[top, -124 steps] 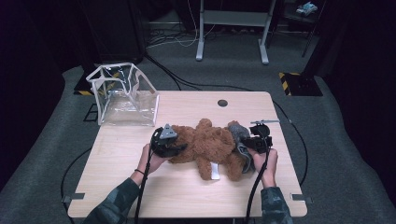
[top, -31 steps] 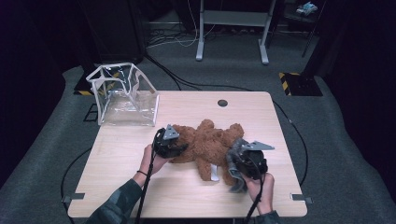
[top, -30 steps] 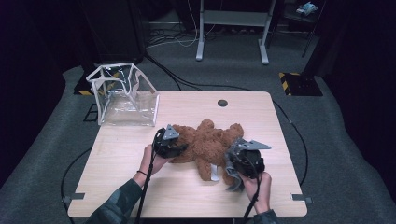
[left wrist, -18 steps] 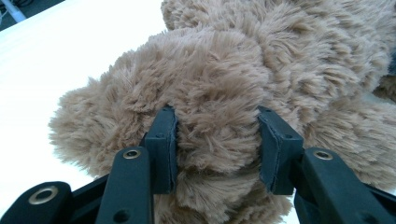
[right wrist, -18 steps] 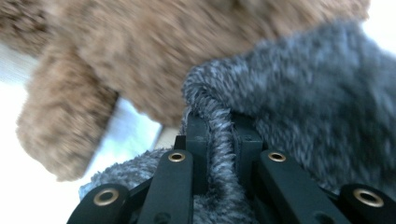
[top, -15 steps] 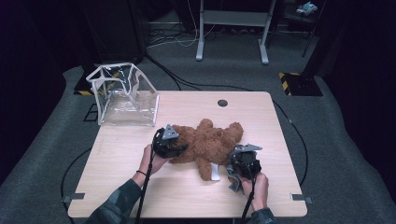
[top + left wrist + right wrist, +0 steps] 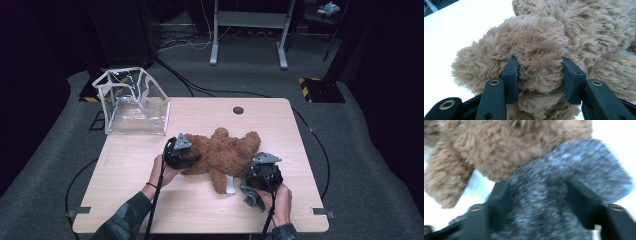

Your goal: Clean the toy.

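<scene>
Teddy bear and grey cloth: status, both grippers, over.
Left gripper clamped on teddy bear. Right gripper jaws just opening, grey fuzzy cloth lying between them. Clear bag stands apart at table corner; nothing in the way.

Shaggy plush teddy bear (image 7: 222, 152); fuzzy grey cloth (image 7: 564, 192); matt wood table (image 7: 130, 170)

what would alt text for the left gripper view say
The left gripper is clamped on a rounded part of a brown plush teddy bear, its two black jaws pressing into the fluffy fur from either side. Behind the bear, a pale wooden table stretches toward the upper left.
</scene>
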`<control>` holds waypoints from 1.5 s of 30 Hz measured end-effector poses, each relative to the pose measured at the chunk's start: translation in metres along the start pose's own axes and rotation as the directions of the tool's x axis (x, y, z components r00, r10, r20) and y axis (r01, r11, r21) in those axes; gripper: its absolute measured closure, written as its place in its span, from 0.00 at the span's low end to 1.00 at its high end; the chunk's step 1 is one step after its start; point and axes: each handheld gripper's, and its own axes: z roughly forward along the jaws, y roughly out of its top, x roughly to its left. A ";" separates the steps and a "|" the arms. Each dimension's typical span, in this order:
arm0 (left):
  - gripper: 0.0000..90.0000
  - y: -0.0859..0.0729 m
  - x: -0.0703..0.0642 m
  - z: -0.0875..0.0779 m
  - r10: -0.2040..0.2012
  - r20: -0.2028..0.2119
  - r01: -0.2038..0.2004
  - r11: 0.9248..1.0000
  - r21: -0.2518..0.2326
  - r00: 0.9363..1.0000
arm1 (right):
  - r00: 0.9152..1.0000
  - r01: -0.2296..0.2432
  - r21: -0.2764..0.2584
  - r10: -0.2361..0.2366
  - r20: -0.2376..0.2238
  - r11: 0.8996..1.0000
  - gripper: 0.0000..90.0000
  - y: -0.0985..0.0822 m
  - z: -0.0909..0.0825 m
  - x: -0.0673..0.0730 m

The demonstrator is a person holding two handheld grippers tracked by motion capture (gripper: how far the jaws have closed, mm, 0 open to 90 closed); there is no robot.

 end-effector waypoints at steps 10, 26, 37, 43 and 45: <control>0.61 0.000 -0.001 0.000 0.000 -0.007 0.000 1.000 0.000 1.000 | 0.999 -0.030 0.012 0.030 -0.027 0.999 0.80 0.000 0.007 0.000; 0.60 0.001 -0.002 0.000 -0.008 -0.019 0.008 1.000 0.008 1.000 | 0.998 0.052 0.101 -0.055 0.030 0.993 0.83 -0.017 -0.001 0.008; 0.60 0.002 -0.003 0.001 -0.012 -0.027 0.013 1.000 0.011 1.000 | 1.000 0.026 -0.003 -0.026 -0.016 1.000 0.82 0.010 -0.020 0.016; 0.60 0.002 -0.002 0.001 -0.013 -0.030 0.014 1.000 0.006 0.999 | 0.999 0.024 0.024 -0.023 -0.036 0.999 0.82 0.014 0.010 0.025; 0.60 0.002 -0.002 0.000 -0.014 -0.026 0.015 1.000 0.011 1.000 | 0.999 0.033 0.051 -0.032 -0.022 0.998 0.82 0.007 0.016 0.022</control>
